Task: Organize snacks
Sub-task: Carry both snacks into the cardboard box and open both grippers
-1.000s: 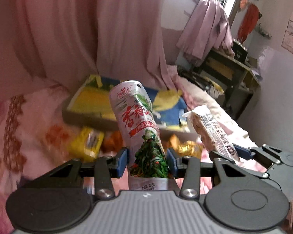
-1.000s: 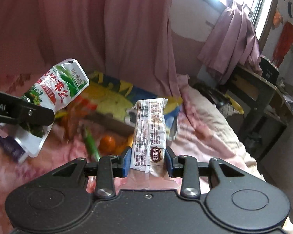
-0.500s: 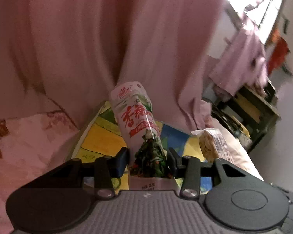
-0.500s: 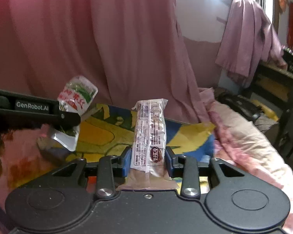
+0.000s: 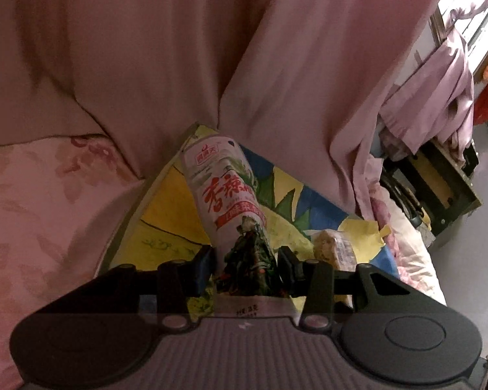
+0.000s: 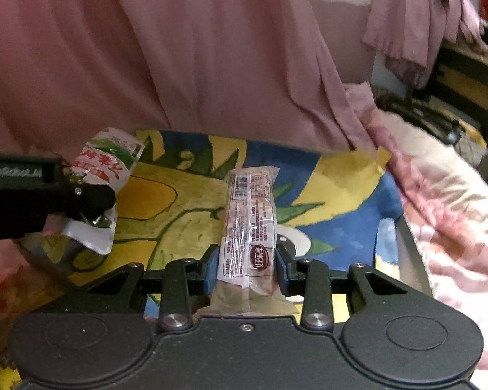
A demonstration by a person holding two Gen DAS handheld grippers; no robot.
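Left wrist view shows the left gripper (image 5: 246, 268) close up, its two black fingers with blue pads squeezed onto the bottom part of a tall white snack pouch with red writing and a picture of green leaves (image 5: 231, 201). The pouch stands up and leans a little to the left, held in the air over a flat box with a yellow, blue and green cartoon picture inside (image 5: 166, 224). Just past the right finger, the tip of a long clear plastic packet with a brown snack inside (image 5: 333, 248) peeks in. The box sits on a pink flowery bed cover (image 5: 42, 214). Behind the box hangs a big pink curtain (image 5: 166, 55), and far off to the right is a dark wooden desk (image 5: 445, 188) with purple cloth (image 5: 439, 97) hanging over it. Right wrist view shows the right gripper (image 6: 246, 268) pinching the lower part of that long clear packet (image 6: 249, 224) between its blue pads. The packet points straight ahead, up in the air over the same picture box (image 6: 335, 195). To the left, the other gripper (image 6: 81, 201) comes in from the side holding the white pouch (image 6: 104, 175) over the left part of the box. The pink curtain (image 6: 185, 48) hangs behind, and the flowery cover (image 6: 445, 201) lies to the right.
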